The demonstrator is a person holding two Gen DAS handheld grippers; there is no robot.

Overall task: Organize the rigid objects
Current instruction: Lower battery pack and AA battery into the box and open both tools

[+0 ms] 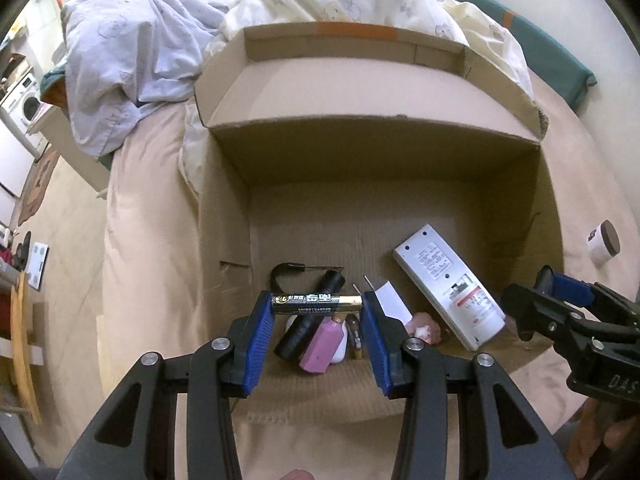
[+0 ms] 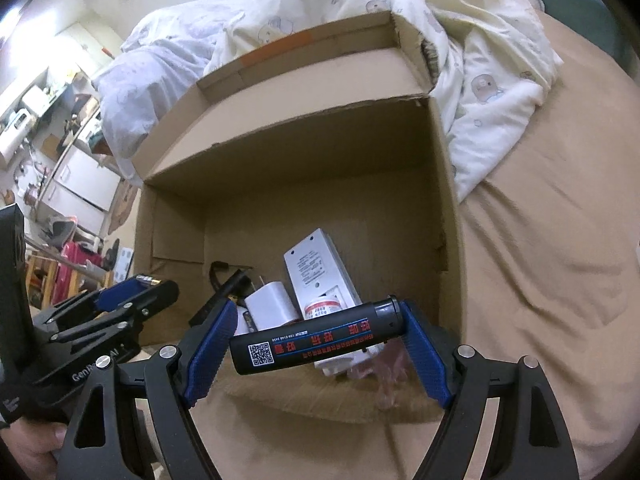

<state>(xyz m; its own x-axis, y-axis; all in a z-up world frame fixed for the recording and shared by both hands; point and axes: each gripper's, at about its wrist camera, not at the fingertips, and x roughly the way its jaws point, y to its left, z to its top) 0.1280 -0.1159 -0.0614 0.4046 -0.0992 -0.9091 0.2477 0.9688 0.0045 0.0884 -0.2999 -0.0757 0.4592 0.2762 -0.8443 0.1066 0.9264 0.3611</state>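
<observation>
My left gripper [image 1: 317, 305] is shut on a black and gold battery [image 1: 316, 302], held crosswise above the open cardboard box [image 1: 376, 148]. My right gripper [image 2: 316, 336] is shut on a black lighter [image 2: 316, 338] with red print and a QR code, held over the box's near edge [image 2: 320, 396]. Inside the box lie a white remote [image 1: 448, 286], a black flashlight [image 1: 310, 322], a pink bottle [image 1: 322, 344], a white charger plug [image 2: 272, 306] and a pink wrapped item [image 1: 424, 326]. The right gripper also shows in the left wrist view [image 1: 540, 300], and the left gripper in the right wrist view [image 2: 136, 286].
The box sits on a bed with a tan sheet [image 2: 540, 280]. A crumpled white and blue duvet [image 1: 160, 40] lies behind the box. A small white jar with a brown lid [image 1: 604, 242] lies on the sheet to the right. Furniture and a washing machine [image 1: 24, 108] stand at far left.
</observation>
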